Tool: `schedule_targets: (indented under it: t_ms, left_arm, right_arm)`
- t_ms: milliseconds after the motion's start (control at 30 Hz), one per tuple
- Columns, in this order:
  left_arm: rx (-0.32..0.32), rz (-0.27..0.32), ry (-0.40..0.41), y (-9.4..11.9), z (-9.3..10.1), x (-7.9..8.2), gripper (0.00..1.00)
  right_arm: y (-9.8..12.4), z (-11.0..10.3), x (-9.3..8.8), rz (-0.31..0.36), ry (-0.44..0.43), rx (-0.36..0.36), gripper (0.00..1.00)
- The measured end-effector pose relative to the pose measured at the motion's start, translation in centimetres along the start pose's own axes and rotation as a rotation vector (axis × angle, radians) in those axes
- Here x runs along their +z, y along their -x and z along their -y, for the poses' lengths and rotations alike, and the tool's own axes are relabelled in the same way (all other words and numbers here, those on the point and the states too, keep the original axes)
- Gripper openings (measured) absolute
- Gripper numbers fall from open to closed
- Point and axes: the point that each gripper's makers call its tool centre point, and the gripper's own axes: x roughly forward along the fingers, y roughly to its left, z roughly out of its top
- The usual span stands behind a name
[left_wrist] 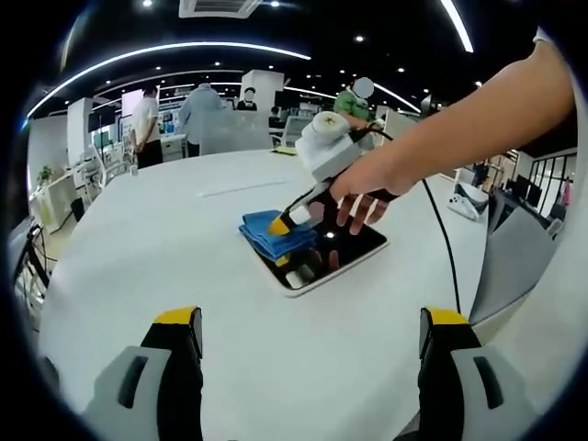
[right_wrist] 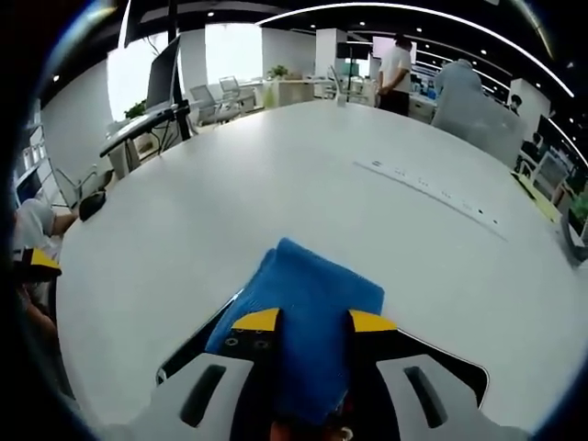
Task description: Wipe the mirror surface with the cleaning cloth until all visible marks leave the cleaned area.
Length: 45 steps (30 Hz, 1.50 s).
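You are at a broad white round-edged desk (left_wrist: pixel 165 248) in a large open office. Above you, a dark ceiling carries a long curved strip light (left_wrist: pixel 175 50) and small round spotlights. Beyond the desk's far edge stand white pillars, workstations and several people (left_wrist: pixel 144 124). In the right gripper view, a bright window (right_wrist: pixel 138 78) glows behind grey office chairs (right_wrist: pixel 207 101) and a dark monitor (right_wrist: pixel 163 69).

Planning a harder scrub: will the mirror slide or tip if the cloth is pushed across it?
The mirror lies flat on the smooth white table, so tipping seems unlikely. Nothing visibly braces it, so it may slide. The folded blue cloth, pinched by the right gripper, probably bunches.
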Motion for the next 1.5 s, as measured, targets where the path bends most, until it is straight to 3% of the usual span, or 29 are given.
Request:
schedule_targets:
  t_ms: [1500]
  left_arm:
    - [-0.009,-0.016,-0.035,-0.2,0.6,0.0,0.99]
  right_arm:
    - [1.6,3.9,-1.9,-0.024,-0.039,-0.052,0.24]
